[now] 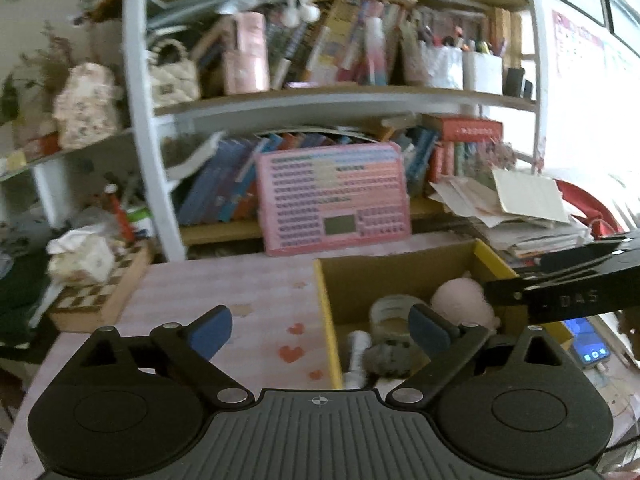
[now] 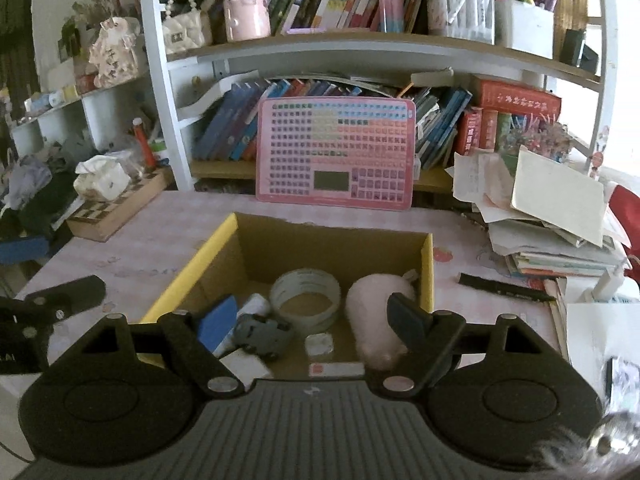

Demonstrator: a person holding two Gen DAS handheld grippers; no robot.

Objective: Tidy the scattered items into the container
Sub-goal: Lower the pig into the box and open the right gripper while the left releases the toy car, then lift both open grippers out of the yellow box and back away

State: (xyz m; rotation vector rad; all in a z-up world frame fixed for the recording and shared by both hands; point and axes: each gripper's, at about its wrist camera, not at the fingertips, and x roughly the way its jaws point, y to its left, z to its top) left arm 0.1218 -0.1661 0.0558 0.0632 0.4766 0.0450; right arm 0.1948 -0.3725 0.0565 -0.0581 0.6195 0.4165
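An open cardboard box (image 2: 429, 268) with yellow edges sits on the pink desk; it also shows in the left wrist view (image 1: 326, 300). Inside lie a tape roll (image 2: 305, 298), a pink plush (image 2: 378, 312), a grey toy (image 2: 262, 336), a white tube (image 1: 356, 354) and a small white square (image 2: 319, 345). My right gripper (image 2: 310, 326) is open and empty above the box's near side. My left gripper (image 1: 320, 330) is open and empty over the box's left wall. The right gripper's arm (image 1: 568, 284) crosses the left wrist view.
A pink keyboard-like board (image 2: 336, 152) leans on the bookshelf behind the box. A chessboard box (image 2: 116, 208) with tissues stands at left. A paper and book pile (image 2: 552, 216) is at right, with a black strip (image 2: 504, 286) and a phone (image 1: 588, 340).
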